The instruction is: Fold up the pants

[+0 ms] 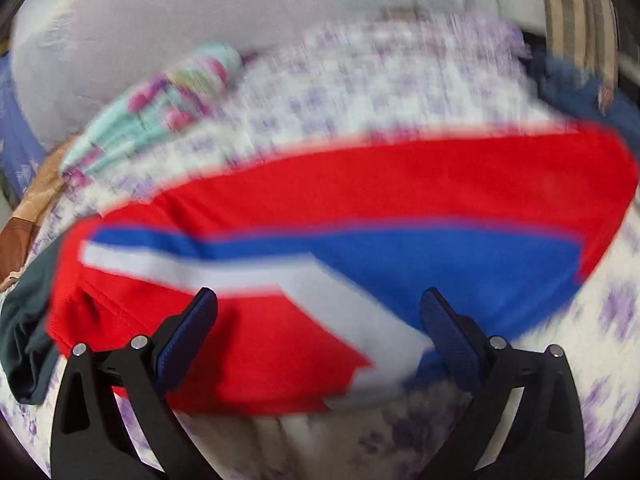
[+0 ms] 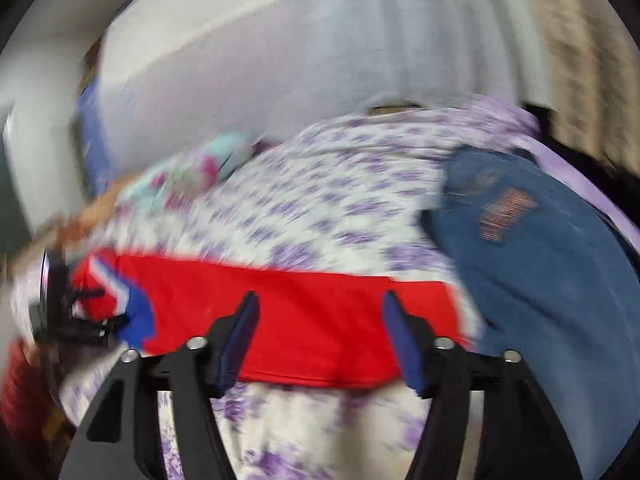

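hovering over the red pants, both grippers spread

lying flat on the white bedsheet with purple flowers (image 1: 400, 92), the red fabric pants with blue and white stripes (image 1: 320, 184) look partly folded. the left gripper (image 1: 318, 308) and the right gripper (image 2: 318, 312) both hang above them, fingers apart, holding nothing. the next move likely calls for pinching an edge. only the right view shows the blue denim garment (image 2: 540, 280) beside the pants clearly; only the left shows the dark green cloth (image 1: 24, 320).

Left tongs (image 1: 320, 312) and right tongs (image 2: 318, 316) both gape wide, holding nothing.
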Demonstrator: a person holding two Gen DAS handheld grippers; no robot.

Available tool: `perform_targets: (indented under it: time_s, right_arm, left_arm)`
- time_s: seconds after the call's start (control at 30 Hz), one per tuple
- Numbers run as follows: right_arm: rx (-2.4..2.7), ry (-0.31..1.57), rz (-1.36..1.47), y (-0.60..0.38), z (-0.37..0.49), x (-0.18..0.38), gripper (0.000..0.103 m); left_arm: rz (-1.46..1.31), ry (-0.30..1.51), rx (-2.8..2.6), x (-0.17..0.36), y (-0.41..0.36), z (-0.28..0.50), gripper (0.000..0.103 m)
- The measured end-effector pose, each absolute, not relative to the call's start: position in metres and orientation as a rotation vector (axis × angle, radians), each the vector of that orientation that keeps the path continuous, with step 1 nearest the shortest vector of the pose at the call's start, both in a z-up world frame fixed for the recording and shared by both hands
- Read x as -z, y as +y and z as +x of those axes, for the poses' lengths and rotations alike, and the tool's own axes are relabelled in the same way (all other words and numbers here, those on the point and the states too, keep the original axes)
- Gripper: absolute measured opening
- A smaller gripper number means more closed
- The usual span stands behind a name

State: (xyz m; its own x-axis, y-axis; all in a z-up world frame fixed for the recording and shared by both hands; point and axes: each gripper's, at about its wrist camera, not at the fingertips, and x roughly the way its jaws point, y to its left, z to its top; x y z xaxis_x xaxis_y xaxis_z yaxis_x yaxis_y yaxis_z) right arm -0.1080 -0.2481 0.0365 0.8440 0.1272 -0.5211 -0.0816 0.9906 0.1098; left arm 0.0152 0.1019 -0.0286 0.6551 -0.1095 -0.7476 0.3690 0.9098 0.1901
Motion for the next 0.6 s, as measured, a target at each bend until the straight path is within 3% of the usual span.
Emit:
perform_targets:
  time_s: [0.13, 0.33, 0.4, 0.53, 0.6]
  right_arm:
    - [-0.196, 0.843, 0.048, -0.226, -0.062, 0.024, 0.067]
    - [-0.22, 0.737, 0.035, -0.213, -0.072, -0.005, 0.067]
    - [-0.263, 0.712, -0.018, -0.191, -0.066, -0.014, 0.072]
    - [-0.326, 0.713, -0.076, -0.149, -0.052, -0.015, 0.076]
    - [-0.348, 0.809, -0.143, -0.128, -0.041, 0.006, 0.081]
  left_arm:
    - [0.22, 0.844, 0.351, 0.022, 0.124, 0.015, 0.098]
    - [0.154, 0.722, 0.31, -0.007, 0.155, -0.006, 0.098]
    - [0.114, 0.701, 0.257, -0.017, 0.171, 0.0, 0.098]
    - [0.04, 0.785, 0.265, -0.007, 0.182, 0.014, 0.098]
    - [0.22, 0.881, 0.23, 0.021, 0.163, 0.018, 0.098]
